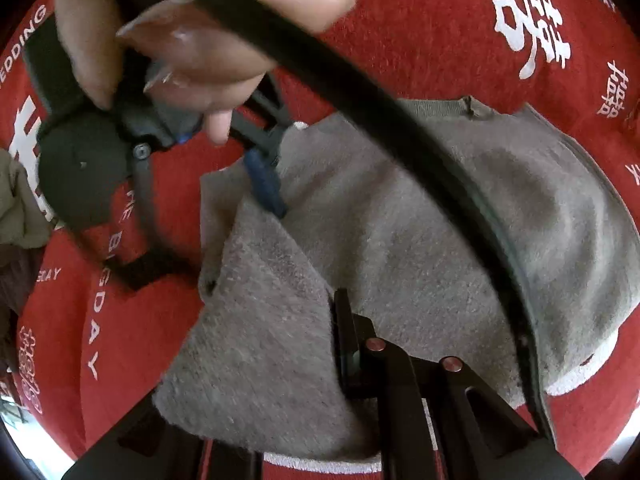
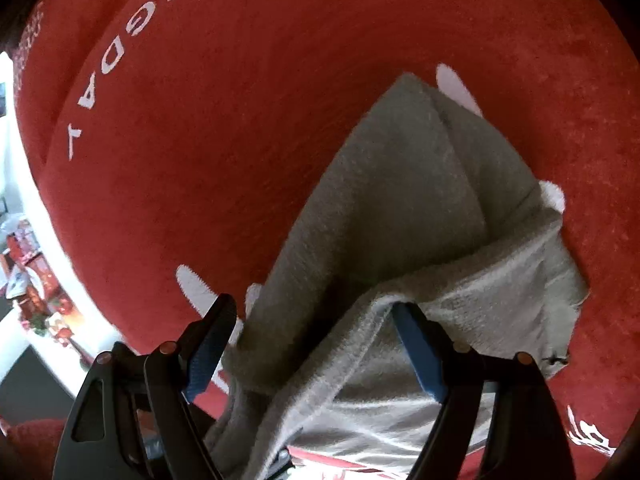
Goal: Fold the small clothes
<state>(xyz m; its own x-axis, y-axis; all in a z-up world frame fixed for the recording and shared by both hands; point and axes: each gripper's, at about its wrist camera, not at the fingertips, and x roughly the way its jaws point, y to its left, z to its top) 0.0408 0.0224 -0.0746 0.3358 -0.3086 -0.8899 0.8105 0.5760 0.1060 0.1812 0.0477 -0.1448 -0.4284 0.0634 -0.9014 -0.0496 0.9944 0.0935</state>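
A small grey fleece garment lies on a red cloth with white lettering. In the left wrist view my left gripper is at the garment's near edge; a fold of cloth covers one finger, so its state is unclear. The right gripper, held by a hand, has its blue-padded tip at the garment's far left corner. In the right wrist view the right gripper is open, jaws wide apart, with the grey garment draped over the right finger and lying between the jaws.
A black cable crosses the left wrist view diagonally above the garment. A beige and dark cloth pile sits at the left edge. The red cloth's edge and a white surface with ornaments show at left in the right wrist view.
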